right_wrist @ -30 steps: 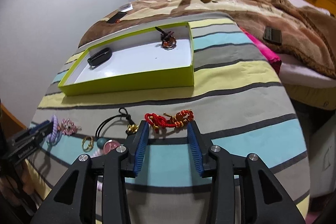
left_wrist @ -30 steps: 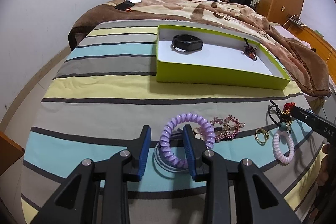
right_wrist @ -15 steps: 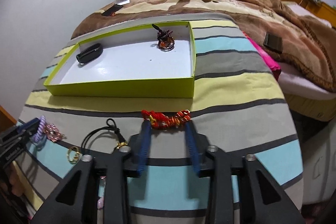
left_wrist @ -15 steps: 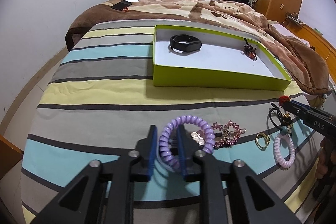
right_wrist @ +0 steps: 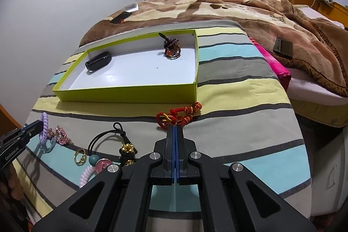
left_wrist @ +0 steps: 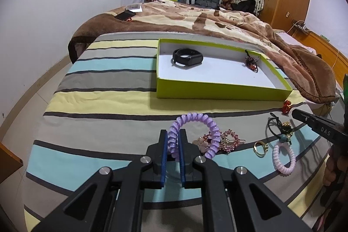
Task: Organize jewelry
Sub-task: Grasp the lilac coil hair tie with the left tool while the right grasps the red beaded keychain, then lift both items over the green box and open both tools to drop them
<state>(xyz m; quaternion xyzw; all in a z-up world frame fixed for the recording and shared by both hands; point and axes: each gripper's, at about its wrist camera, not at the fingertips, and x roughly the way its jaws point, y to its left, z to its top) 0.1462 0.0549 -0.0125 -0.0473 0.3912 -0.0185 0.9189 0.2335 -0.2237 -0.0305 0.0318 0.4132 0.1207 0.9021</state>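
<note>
Clamping: left gripper (left_wrist: 173, 146) is closed down on the near-left arc of the purple spiral coil hair tie (left_wrist: 194, 136); blue pads press both sides of the coil, w/ the rest of the loop standing up and leaning right, over the pink rhinestone hair clip (left_wrist: 226, 140).

Right gripper (right_wrist: 175, 134) has its pads nearly touching, only a thin slit btwn them. Tips sit at the near end of the red-and-gold knotted cord bracelet (right_wrist: 178, 115); the cord end disappears behind the tips, so cannot tell for sure if it is pinched. Bracelet lies on the striped bedsheet (right_wrist: 239, 101), just in front of the near right corner of the lime-green shallow cardboard box (right_wrist: 128, 92).

Box contents, both views: black fitness band (left_wrist: 188, 57) at far left, dark red beaded bracelet (right_wrist: 172, 48) at far right. White box floor btwn them.

Loose items on the sheet btwn the grippers: gold ring (left_wrist: 261, 148), pale pink spiral coil hair tie (left_wrist: 283, 156), black elastic hair tie w/ gold flower and teal bead (right_wrist: 121, 145). Ring and pink coil are near each other, not touching.

Beyond the box: brown patterned blanket (left_wrist: 195, 19) w/ a black phone (left_wrist: 125, 15) lying on it.
</note>
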